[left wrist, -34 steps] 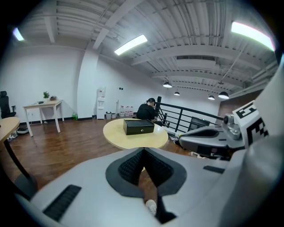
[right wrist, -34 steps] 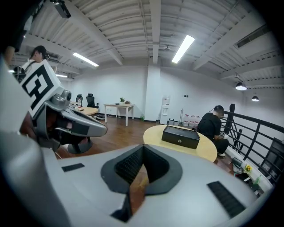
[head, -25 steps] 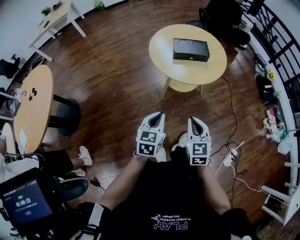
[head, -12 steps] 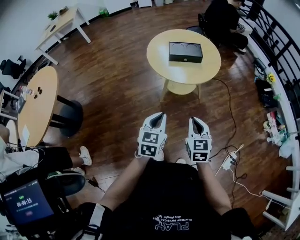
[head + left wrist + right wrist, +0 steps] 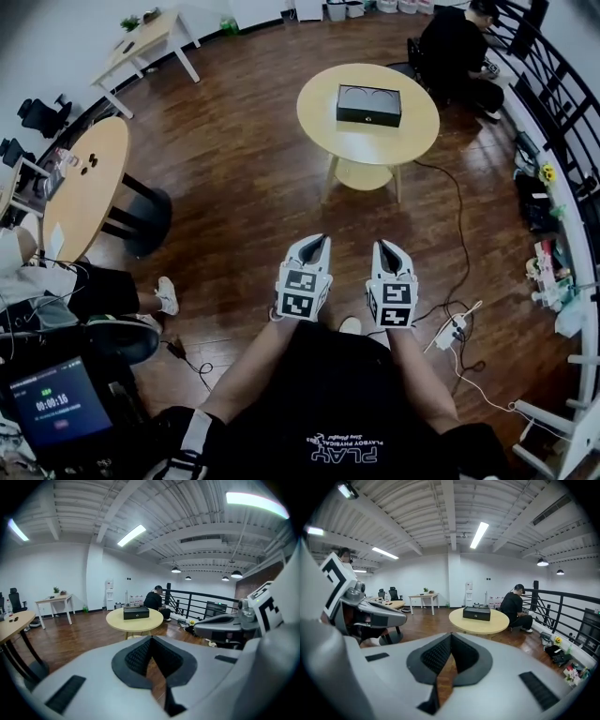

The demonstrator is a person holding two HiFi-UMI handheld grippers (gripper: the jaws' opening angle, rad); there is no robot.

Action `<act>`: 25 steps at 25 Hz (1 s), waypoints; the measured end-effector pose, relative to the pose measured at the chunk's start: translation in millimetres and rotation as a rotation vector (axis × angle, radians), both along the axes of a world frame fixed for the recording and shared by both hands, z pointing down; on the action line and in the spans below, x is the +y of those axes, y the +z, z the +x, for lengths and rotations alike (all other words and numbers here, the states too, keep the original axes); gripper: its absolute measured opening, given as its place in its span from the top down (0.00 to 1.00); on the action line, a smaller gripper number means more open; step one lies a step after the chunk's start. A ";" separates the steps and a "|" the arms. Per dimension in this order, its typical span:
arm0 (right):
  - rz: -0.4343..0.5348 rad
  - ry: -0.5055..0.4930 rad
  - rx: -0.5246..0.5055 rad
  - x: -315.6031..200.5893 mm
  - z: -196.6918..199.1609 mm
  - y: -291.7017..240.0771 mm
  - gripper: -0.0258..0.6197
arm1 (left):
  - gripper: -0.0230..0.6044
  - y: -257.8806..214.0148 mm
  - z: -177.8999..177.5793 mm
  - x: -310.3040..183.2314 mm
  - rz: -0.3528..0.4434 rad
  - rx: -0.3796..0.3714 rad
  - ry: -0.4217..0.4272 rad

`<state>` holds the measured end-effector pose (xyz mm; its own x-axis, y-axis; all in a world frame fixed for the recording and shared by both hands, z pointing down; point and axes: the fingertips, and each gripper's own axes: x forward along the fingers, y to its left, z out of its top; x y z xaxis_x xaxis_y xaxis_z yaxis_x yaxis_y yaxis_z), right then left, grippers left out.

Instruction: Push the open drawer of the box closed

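Observation:
A black box (image 5: 368,105) with a small knob on its front stands on a round light-wood table (image 5: 323,117) far ahead of me. It also shows in the left gripper view as the box (image 5: 136,612) and in the right gripper view as the box (image 5: 476,613). At this distance I cannot tell how far its drawer stands out. My left gripper (image 5: 317,241) and right gripper (image 5: 385,247) are side by side close to my body, over the wooden floor, well short of the table. The left gripper (image 5: 151,638) and the right gripper (image 5: 451,635) are both shut with nothing between their jaws.
A person in black (image 5: 459,42) sits beyond the table by a black railing (image 5: 553,84). Another round table (image 5: 80,192) and a seated person's shoe (image 5: 165,296) are at the left. A white desk (image 5: 150,37) stands far left. Cables and a power strip (image 5: 450,323) lie at my right.
The head view has shifted: the table and box look smaller and a little further left. Both grippers stay shut side by side, slightly lower in the frame.

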<state>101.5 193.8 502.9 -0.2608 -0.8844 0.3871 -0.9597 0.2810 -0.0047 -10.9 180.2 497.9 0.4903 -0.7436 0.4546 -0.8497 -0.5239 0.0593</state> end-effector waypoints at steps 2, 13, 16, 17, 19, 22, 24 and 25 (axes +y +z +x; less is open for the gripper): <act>-0.004 -0.015 -0.001 4.4 -3.0 1.5 0.95 | 0.97 1.9 -5.6 3.2 -0.008 -0.005 -0.023; 0.009 -0.019 -0.023 11.0 -8.9 -1.3 0.95 | 0.97 0.5 -21.3 4.6 -0.016 0.005 -0.060; 0.024 -0.005 -0.030 12.9 -8.7 -6.6 0.95 | 0.97 -2.7 -18.7 11.5 -0.008 0.014 -0.046; 0.026 0.001 -0.032 14.4 -9.0 -7.6 0.95 | 0.97 -3.5 -17.5 14.4 -0.006 0.017 -0.038; 0.030 0.013 -0.028 18.1 -9.1 -7.9 0.95 | 0.97 -3.5 -14.0 19.8 -0.006 0.023 -0.018; 0.036 0.031 -0.015 24.1 -8.9 -4.9 0.95 | 0.97 -0.4 -11.3 24.3 -0.005 0.027 0.003; 0.048 0.042 -0.010 25.5 -10.5 -6.5 0.95 | 0.97 -2.6 -12.8 23.8 0.004 0.034 0.012; 0.056 0.049 -0.011 24.6 -11.6 -9.3 0.95 | 0.97 -5.1 -13.6 23.4 0.009 0.038 0.019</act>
<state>89.9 218.5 493.7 -0.2203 -0.9163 0.3345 -0.9724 0.2335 -0.0007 -24.4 203.7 492.7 0.5211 -0.7381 0.4285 -0.8368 -0.5406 0.0864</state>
